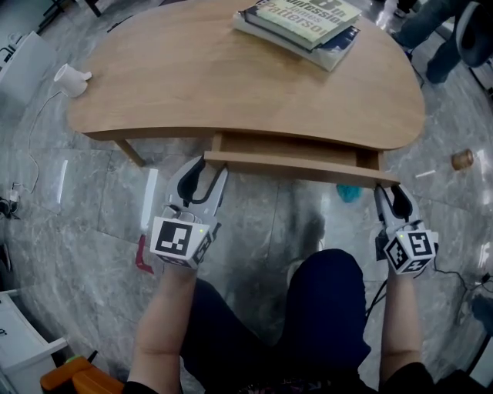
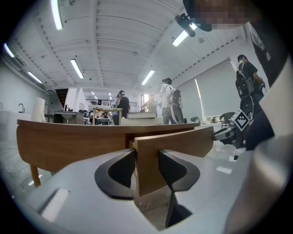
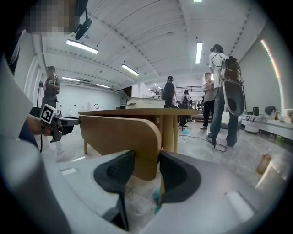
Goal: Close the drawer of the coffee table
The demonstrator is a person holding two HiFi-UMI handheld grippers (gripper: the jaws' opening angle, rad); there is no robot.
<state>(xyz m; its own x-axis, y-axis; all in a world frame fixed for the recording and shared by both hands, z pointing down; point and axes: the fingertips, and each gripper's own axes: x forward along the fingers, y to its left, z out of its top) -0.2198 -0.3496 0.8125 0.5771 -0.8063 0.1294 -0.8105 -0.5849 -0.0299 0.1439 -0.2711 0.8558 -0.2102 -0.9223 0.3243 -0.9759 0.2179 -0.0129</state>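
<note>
Nearest the camera, the person's knees point(image 1: 323, 300) in dark trousers fill the lower middle of the head view. Just ahead, the left gripper point(image 1: 206, 168) is clamped on the left end of the drawer front point(image 1: 300, 168), with a pad pressed against each face of the panel. The right gripper point(image 1: 390, 192) has its jaws closed on the rounded right end in the same way. The drawer point(image 1: 293, 146) stands slightly pulled out from under the coffee table point(image 1: 192, 85), a narrow strip of its inside showing behind the front. Farther back, a stack of books point(image 1: 304, 23) lies near the tabletop's far edge. On the marble floor point(image 1: 77, 231), a white cup point(image 1: 71, 79) sits just beside the table's left end and a brown paper cup point(image 1: 462, 159) off its right end.
</note>
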